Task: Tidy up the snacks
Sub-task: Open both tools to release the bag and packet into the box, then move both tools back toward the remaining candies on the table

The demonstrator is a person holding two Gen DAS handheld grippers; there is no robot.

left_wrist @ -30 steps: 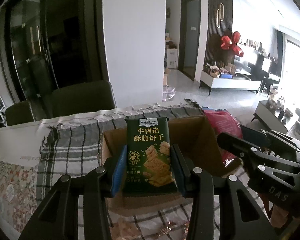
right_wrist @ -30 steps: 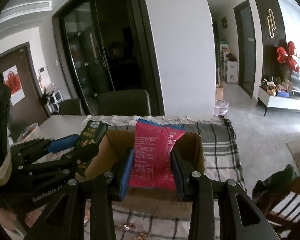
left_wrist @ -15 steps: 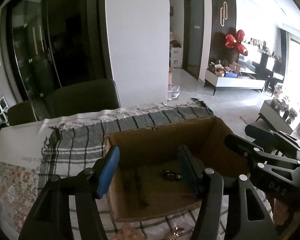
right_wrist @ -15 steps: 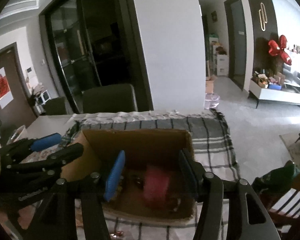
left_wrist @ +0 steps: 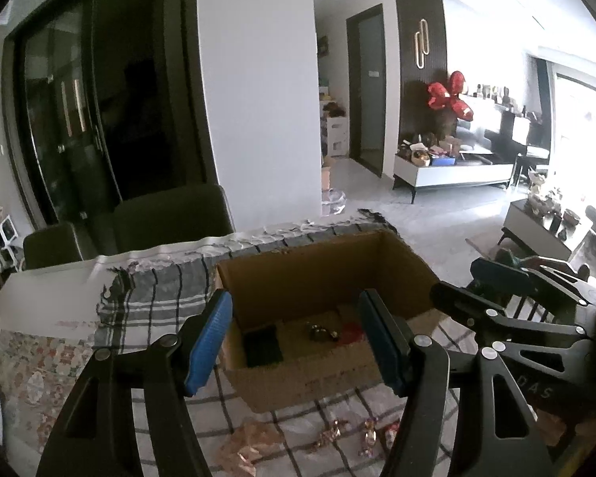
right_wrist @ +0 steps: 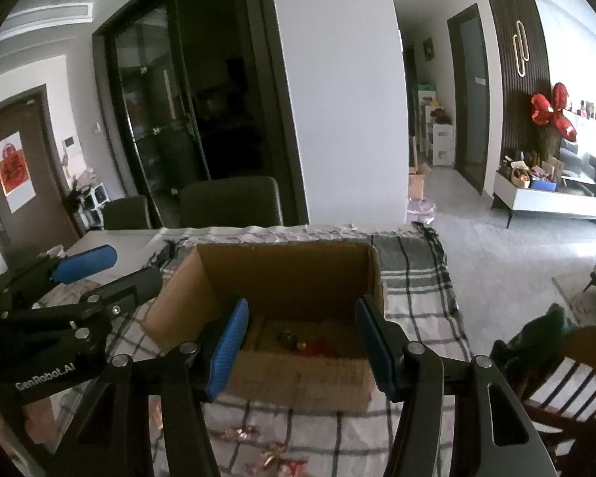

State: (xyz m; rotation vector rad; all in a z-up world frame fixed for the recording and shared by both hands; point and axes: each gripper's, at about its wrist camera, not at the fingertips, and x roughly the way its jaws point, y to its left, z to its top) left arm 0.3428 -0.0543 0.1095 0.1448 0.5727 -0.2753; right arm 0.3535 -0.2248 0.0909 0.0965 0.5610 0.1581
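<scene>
my left gripper (left_wrist: 296, 338) hangs with its blue pads spread wide and nothing between them, poised over the near wall of the cardboard box (left_wrist: 298, 373). my right gripper (right_wrist: 300, 348) is the same, fingers apart and empty, over the same box from its own side. the box sits open-topped on the plaid cloth (left_wrist: 147, 302) that covers the surface. inside it, in the left wrist view, a dark green packet (left_wrist: 263, 344) lies flat at about 9 o'clock on the box floor, a small gold-wrapped candy (left_wrist: 320, 332) sits near the middle, and a red packet (left_wrist: 351, 330) lies at about 3 o'clock, partly hidden behind my right-hand pad. in the right wrist view only the candy and a patch of red show on the floor. outside the box, at 6 o'clock from it, several loose wrapped candies (left_wrist: 371, 435) lie scattered on the cloth near me
</scene>
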